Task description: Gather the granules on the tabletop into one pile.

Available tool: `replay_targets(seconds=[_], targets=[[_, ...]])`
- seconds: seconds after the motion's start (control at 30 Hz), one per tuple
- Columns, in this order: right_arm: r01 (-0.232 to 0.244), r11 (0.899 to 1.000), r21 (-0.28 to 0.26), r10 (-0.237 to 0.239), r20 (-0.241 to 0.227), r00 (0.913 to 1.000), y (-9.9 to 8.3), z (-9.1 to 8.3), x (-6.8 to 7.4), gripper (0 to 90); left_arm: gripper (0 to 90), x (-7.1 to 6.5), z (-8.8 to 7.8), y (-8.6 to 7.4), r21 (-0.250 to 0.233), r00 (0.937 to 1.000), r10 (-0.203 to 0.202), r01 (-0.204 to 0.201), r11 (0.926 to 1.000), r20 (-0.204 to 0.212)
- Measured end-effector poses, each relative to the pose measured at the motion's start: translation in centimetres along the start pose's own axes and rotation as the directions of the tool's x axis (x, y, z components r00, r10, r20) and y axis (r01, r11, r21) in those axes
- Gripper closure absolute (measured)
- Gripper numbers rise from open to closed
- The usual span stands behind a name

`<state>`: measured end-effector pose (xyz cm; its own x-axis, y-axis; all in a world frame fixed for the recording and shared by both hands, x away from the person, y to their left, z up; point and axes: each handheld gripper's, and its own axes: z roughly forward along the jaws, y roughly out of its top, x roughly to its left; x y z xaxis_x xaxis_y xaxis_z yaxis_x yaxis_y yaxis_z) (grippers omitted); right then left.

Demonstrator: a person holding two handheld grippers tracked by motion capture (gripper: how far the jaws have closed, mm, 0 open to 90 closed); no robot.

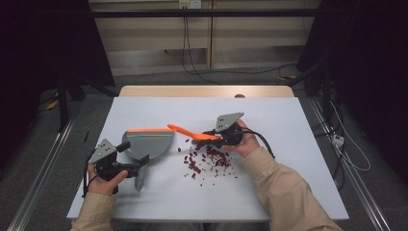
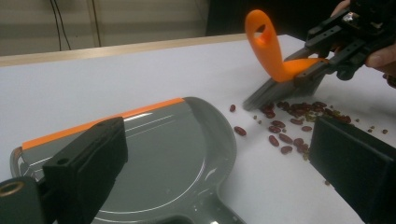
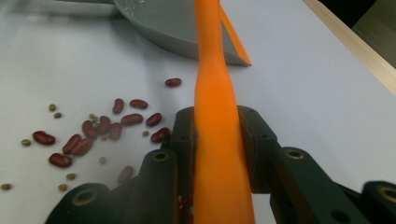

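The right hand-held gripper (image 1: pixel 215 136) has its jaws clamped tight on the orange handle of a small brush (image 1: pixel 192 133). The handle is smooth moulded plastic, flattened and tapering, with an oval hanging hole at its free end; grey bristles fan out below where the jaws pinch it, their tips on the white desk (image 1: pixel 288 183) at the edge of a scatter of beans (image 1: pixel 207 161). The beans are glossy dark-red kidney beans mixed with smaller olive-green round ones, spread loosely near the middle of the desk, somewhat toward the near edge.

Left of them lies a grey dustpan (image 1: pixel 149 142), shallow, shiny, with an orange rubber lip along its straight front edge; that lip runs along the pan's far side. The left hand-held gripper (image 1: pixel 137 168) holds the pan by its short grey handle toward the near left corner; I cannot tell how tightly its jaws close.

No brand, label or lettering can be read on any of these.
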<state>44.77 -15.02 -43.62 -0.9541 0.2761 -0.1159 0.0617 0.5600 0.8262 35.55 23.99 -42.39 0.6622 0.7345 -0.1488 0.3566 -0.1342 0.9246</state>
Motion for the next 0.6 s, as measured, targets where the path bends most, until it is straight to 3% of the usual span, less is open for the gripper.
replay_targets(seconds=[0.2,0.33,0.47,0.6], targets=[[-0.005,1.0,-0.004,0.005,-0.032,0.9995,-0.1,-0.7,1.3,70.8,4.6,-0.1,0.1,0.1,0.001,1.0,0.002,-0.002,1.0,0.004],[-0.01,1.0,-0.021,0.009,-0.027,0.9996,0.0,-1.3,1.5,71.1,4.6,0.0,0.2,0.0,0.004,0.9999,0.011,-0.011,0.9999,0.004],[-0.019,0.997,-0.079,0.02,0.009,0.9998,0.8,-1.5,0.8,71.1,4.6,-0.1,0.2,0.1,0.004,0.9999,0.008,-0.008,1.0,0.007],[-0.011,0.996,-0.088,0.014,0.033,0.9994,1.7,-0.4,-0.9,71.1,4.6,-0.1,0.3,0.1,0.007,0.9999,0.007,-0.007,0.9999,0.008]])
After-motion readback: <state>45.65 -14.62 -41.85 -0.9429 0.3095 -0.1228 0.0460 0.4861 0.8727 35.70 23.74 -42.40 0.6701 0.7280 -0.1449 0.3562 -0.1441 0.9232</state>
